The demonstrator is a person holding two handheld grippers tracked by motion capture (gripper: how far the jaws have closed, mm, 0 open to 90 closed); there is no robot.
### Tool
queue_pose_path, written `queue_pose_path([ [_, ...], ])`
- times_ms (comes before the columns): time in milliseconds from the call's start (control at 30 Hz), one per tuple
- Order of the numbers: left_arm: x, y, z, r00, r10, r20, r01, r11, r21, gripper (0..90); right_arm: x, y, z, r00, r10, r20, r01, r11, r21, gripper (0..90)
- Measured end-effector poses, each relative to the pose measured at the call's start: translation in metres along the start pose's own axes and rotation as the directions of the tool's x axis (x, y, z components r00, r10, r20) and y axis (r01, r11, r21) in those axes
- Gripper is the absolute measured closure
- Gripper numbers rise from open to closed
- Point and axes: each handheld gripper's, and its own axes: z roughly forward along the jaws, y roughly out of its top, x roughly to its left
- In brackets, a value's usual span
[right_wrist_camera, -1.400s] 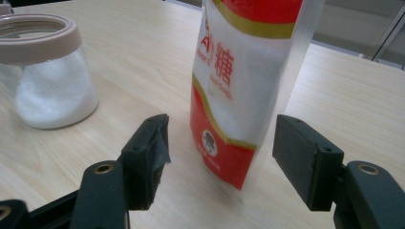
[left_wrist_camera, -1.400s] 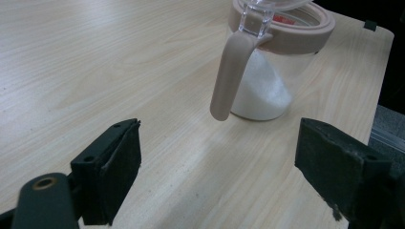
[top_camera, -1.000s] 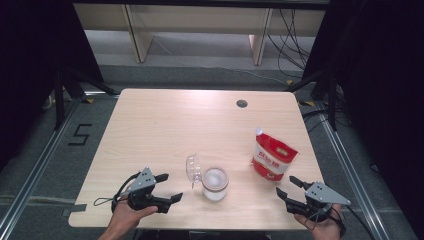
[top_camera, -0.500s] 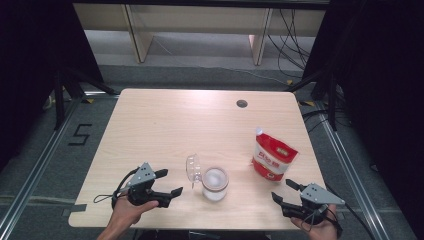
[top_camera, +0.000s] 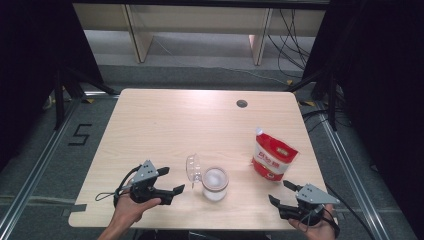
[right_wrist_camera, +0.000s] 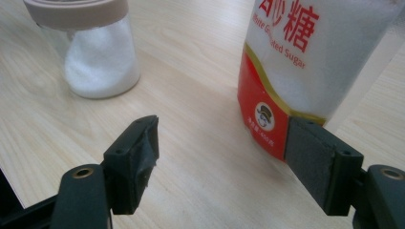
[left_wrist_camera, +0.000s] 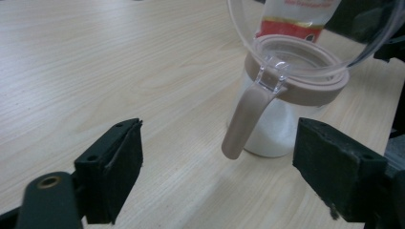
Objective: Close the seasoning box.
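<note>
Both grippers rest near the table's (top_camera: 165, 120) near edge with jaws wide and empty, the right gripper (top_camera: 282, 192) having just opened further, near the red-and-white sugar pouch (top_camera: 272, 156), the left gripper (top_camera: 169, 180) just left of the clear glass jar of white sugar (top_camera: 215, 184) with its hinged lid open.

The pale wooden table top (top_camera: 165, 125) looks matt, with fine straight grain. The clear glass jar (right_wrist_camera: 98, 62), lower centre of the high view, is smooth and glossy, with a matt beige plastic collar (left_wrist_camera: 305, 88) and a transparent, shiny hinged lid (left_wrist_camera: 315, 28). The red-and-white sugar pouch (top_camera: 272, 157) is glossy plastic film. Both pairs of gripper jaws wear dull black, slightly rough pads (right_wrist_camera: 138, 157).
</note>
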Motion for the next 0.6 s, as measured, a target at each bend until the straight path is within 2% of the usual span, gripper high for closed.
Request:
queue_pose_path([
  [33, 0.0, 0.001, 0.0, 0.9999, -0.01, -0.004, 0.01, 0.9999, 0.01, 17.9, 0.002, 0.0, -0.001, 0.9994, 0.034, 0.003, -0.034, 0.9993, 0.014, 28.7],
  [67, 0.0, 0.001, 0.0, 0.9999, -0.01, -0.004, 0.01, 0.9999, 0.01, 18.0, 0.002, 0.0, -0.001, 0.9994, 0.034, 0.003, -0.034, 0.9993, 0.014, 28.7],
  [100, 0.0, 0.001, 0.001, 0.9998, -0.016, -0.01, 0.016, 0.9997, 0.015, 18.0, 0.0, -0.001, 0.001, 0.9999, 0.01, -0.004, -0.01, 0.9999, -0.004, 28.7],
  [133, 0.001, 0.002, 0.001, 0.9998, -0.02, -0.006, 0.02, 0.9996, 0.02, 19.9, -0.001, -0.001, 0.002, 0.9999, -0.003, -0.013, 0.003, 1.0, 0.003, 28.8],
  [233, 0.0, 0.003, 0.001, 0.9989, -0.046, -0.012, 0.046, 0.9988, 0.015, 21.7, -0.002, -0.001, 0.002, 0.9999, -0.015, -0.002, 0.015, 0.9999, -0.005, 28.8],
  [267, 0.001, 0.004, 0.0, 0.9988, -0.046, -0.016, 0.046, 0.9989, 0.006, 24.9, -0.001, -0.001, 0.003, 0.9999, -0.008, -0.014, 0.008, 1.0, 0.002, 28.8],
  [300, 0.0, 0.004, 0.0, 0.9987, -0.043, -0.028, 0.043, 0.9991, 0.002, 29.7, -0.002, -0.001, 0.003, 0.9995, -0.03, -0.001, 0.03, 0.9995, -0.009, 28.8],
  [367, 0.001, 0.006, 0.0, 0.9994, -0.029, -0.019, 0.029, 0.9995, -0.011, 38.6, -0.002, -0.001, 0.003, 0.9997, -0.024, -0.001, 0.024, 0.9997, -0.002, 28.8],
  [400, -0.001, 0.006, -0.001, 0.9994, -0.024, -0.026, 0.023, 0.9996, -0.018, 49.0, 0.0, -0.001, 0.003, 0.9997, -0.009, -0.023, 0.009, 0.9998, 0.016, 29.0],
  [433, -0.002, 0.007, 0.0, 0.9997, -0.021, -0.009, 0.02, 0.9991, -0.037, 54.0, -0.002, -0.001, 0.004, 0.9991, -0.04, -0.011, 0.04, 0.9992, 0.005, 29.0],
  [500, -0.004, 0.007, -0.001, 0.9999, -0.011, -0.01, 0.01, 0.999, -0.043, 63.7, -0.001, -0.001, 0.004, 0.9995, -0.024, -0.019, 0.024, 0.9996, 0.014, 29.0],
  [533, -0.008, 0.007, -0.001, 0.9997, 0.021, -0.011, -0.022, 0.9982, -0.056, 70.1, 0.0, -0.001, 0.004, 0.9996, -0.028, -0.008, 0.028, 0.9996, 0.004, 29.3],
  [600, -0.009, 0.007, -0.001, 0.9995, 0.031, -0.007, -0.032, 0.9972, -0.067, 78.3, 0.001, 0.0, 0.004, 0.9992, -0.04, -0.008, 0.04, 0.9991, 0.016, 29.5],
])
